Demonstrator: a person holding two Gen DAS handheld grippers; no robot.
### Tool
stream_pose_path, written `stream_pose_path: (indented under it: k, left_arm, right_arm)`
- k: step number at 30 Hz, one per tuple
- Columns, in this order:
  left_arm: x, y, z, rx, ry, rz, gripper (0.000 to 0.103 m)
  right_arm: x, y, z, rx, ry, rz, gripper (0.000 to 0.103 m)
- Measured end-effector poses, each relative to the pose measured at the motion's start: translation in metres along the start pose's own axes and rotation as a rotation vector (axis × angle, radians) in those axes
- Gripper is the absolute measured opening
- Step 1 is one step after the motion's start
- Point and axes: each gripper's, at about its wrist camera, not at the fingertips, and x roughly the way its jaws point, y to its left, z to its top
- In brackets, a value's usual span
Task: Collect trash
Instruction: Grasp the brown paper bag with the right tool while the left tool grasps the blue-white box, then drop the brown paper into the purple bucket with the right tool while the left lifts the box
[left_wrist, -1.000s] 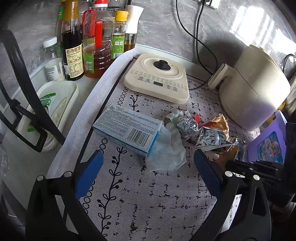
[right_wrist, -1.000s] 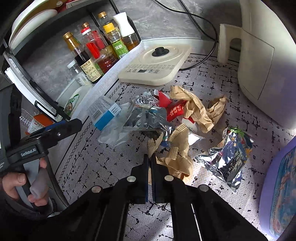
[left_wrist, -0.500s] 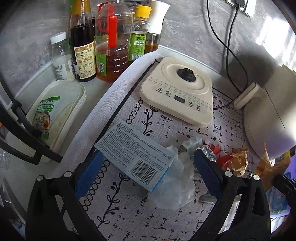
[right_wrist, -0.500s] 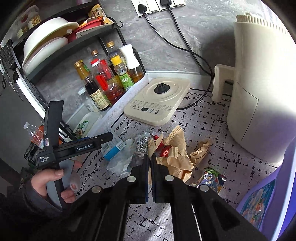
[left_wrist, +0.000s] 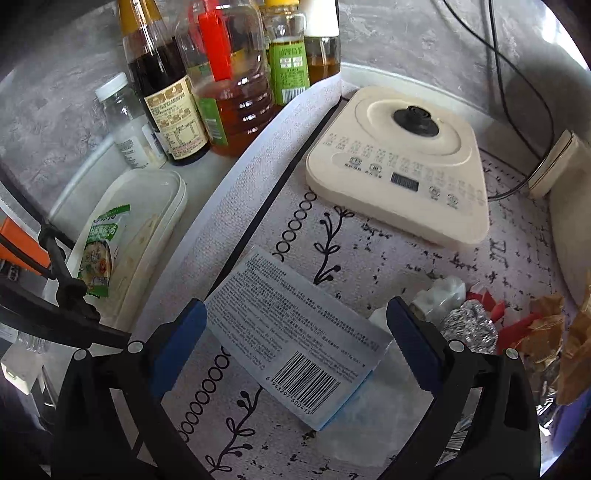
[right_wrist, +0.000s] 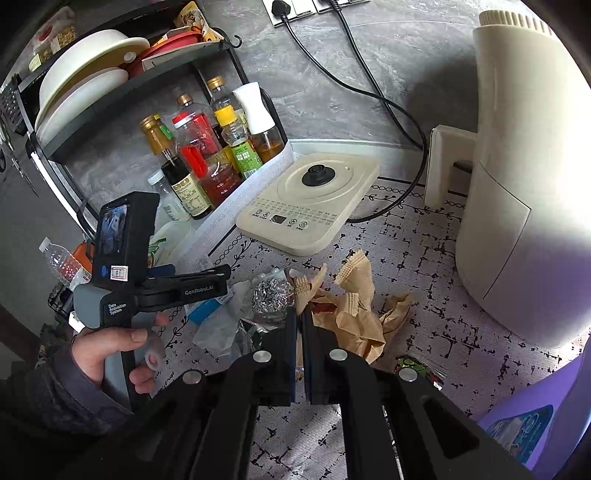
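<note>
Left hand-held gripper is spread wide around the blue box, pads not touching it. Right hand-held gripper is clamped on brown paper.

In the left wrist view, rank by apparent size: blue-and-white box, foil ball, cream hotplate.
1. cream hotplate
2. blue-and-white box, though it lies nearest the camera, so its size is inflated
3. foil ball, clearly smallest

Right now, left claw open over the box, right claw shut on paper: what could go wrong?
1. The left claw straddles the blue-and-white box diagonally; closing might twist it out.
2. The crumpled brown paper in the right claw trails loosely and could drag the foil ball along.
</note>
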Motion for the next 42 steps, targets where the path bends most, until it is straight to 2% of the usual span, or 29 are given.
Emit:
stream_pose_path:
  k: [6, 10, 13, 15, 25, 32, 42]
  left_arm:
    - [0.002, 0.008, -0.016, -0.007, 0.030, 0.032, 0.097]
    - [0.001, 0.020, -0.024, -0.048, 0.048, -0.006, 0.097]
    - [0.000, 0.027, -0.030, -0.086, 0.066, -0.067, 0.075]
    - [-0.003, 0.030, -0.032, -0.093, 0.065, -0.096, 0.068]
    - [-0.052, 0.037, -0.035, -0.069, -0.058, -0.248, 0.066]
    - [-0.087, 0.035, -0.027, 0.004, -0.153, -0.305, 0.066]
    - [-0.119, 0.000, -0.018, 0.138, -0.219, -0.433, 0.066]
  right_arm:
    - [0.006, -0.001, -0.004, 0.017, 0.017, 0.007, 0.004]
    - [0.008, 0.004, -0.004, 0.010, 0.022, 0.010, 0.004]
    - [0.006, 0.012, -0.002, -0.014, 0.015, 0.006, 0.004]
    - [0.004, 0.016, -0.002, -0.024, 0.013, -0.002, 0.004]
    - [-0.022, 0.041, -0.002, -0.040, -0.033, -0.058, 0.004]
    - [-0.048, 0.045, -0.002, -0.014, -0.082, -0.124, 0.004]
    - [-0.114, 0.033, -0.001, 0.056, -0.219, -0.236, 0.004]
